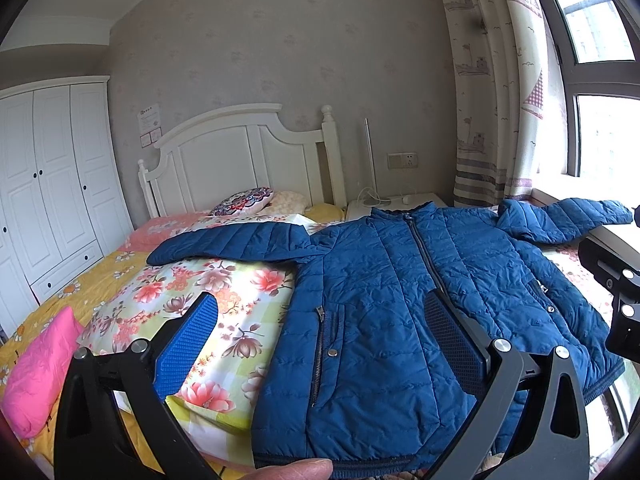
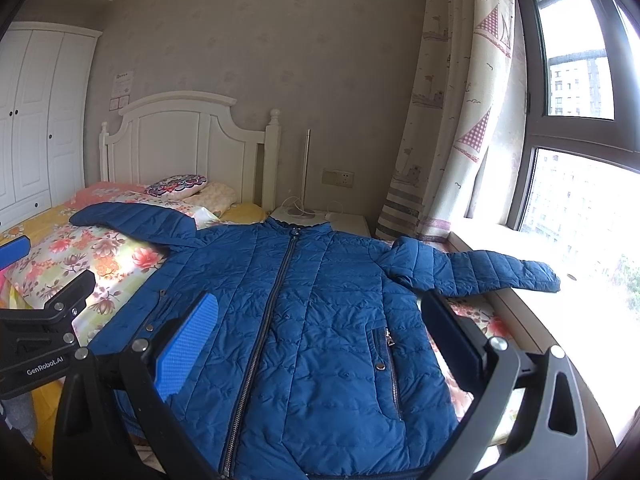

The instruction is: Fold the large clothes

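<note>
Across the frame center in both views, the blue jacket (image 1: 384,300) lies flat on the bed (image 1: 100,276), zip axis running bottom-to-top, w/ left gripper (image 1: 324,340) & right gripper (image 2: 320,340) both wide open, empty, above its hem, each nearer its own-side sleeve.

Your right tongs (image 2: 320,340) hang spread wide over the jacket (image 2: 304,320), touching nothing. It lies zipped and face up on the bed (image 2: 40,228), one sleeve (image 2: 492,272) reaching the windowsill (image 2: 560,320), the other toward the pillows (image 2: 176,186).
</note>
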### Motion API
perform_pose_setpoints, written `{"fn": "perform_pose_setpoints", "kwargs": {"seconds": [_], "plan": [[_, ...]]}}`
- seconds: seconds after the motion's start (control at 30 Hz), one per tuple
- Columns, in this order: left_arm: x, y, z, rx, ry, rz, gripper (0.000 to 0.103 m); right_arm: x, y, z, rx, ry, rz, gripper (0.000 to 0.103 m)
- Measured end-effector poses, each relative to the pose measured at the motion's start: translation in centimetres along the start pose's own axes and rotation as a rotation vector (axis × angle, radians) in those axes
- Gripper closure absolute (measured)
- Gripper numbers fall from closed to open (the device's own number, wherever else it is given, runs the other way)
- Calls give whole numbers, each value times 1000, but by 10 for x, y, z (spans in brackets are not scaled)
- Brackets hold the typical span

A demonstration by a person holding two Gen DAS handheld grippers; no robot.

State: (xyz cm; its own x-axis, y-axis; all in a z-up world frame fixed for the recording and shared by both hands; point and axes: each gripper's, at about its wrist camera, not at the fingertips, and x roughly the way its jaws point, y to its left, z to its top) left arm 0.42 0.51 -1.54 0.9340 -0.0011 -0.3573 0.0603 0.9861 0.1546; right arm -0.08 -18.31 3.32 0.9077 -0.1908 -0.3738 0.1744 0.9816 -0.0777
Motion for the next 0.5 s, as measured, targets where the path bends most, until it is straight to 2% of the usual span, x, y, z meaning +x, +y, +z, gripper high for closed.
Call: {"fn": "perform_pose_setpoints", "kwargs": {"seconds": [0.5], "plan": [[20, -3, -8, 12, 61, -9, 4, 19, -9, -11, 31, 50, 13, 2]]}}
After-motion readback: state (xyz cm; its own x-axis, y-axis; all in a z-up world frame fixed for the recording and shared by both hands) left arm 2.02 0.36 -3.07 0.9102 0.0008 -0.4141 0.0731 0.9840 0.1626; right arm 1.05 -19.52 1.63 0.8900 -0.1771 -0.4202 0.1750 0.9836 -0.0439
